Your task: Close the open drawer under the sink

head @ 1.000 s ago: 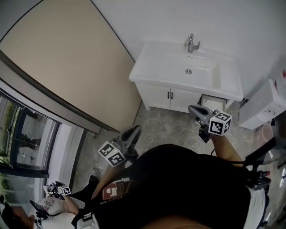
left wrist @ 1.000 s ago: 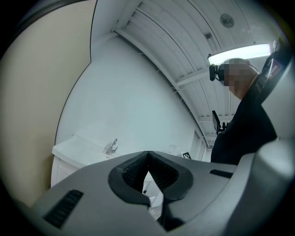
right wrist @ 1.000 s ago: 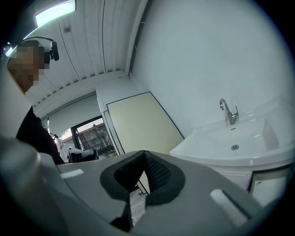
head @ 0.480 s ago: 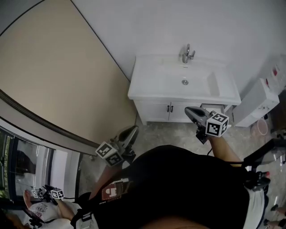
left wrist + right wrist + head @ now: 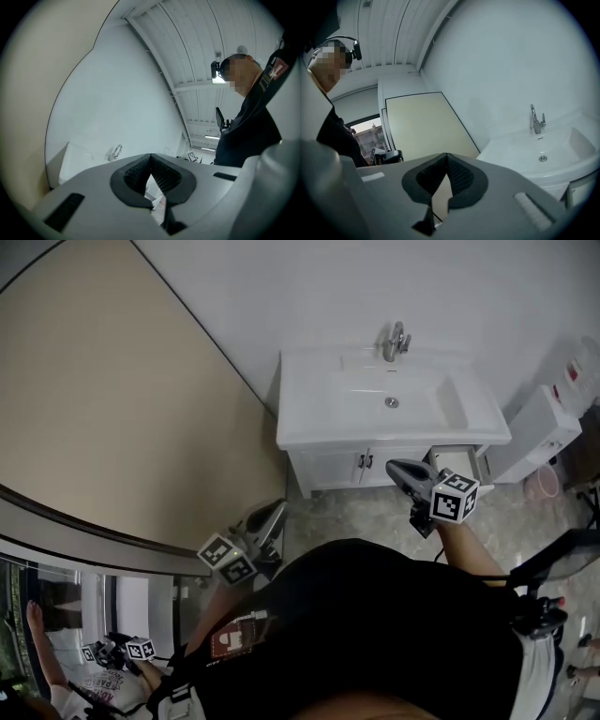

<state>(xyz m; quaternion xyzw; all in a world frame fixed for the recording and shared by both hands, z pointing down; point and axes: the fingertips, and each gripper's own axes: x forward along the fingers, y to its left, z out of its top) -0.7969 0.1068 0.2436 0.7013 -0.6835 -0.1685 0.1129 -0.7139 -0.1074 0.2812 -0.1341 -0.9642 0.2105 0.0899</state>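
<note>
Some of the drawer hides behind right tongs.

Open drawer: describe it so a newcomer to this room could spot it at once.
Find the white sink vanity against the far wall. On its front, right of the two shut doors, the drawer sticks out. It is the only front that is not flush.

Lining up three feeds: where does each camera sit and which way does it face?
Head view: on the head, steeply down at sink, open drawer, left gripper, right gripper, dark torso.
Left gripper view: along its shut jaws toward white wall; torso at right.
Right gripper view: along its shut jaws toward beige door; torso at left.
Shared: all show the faucet.
</note>
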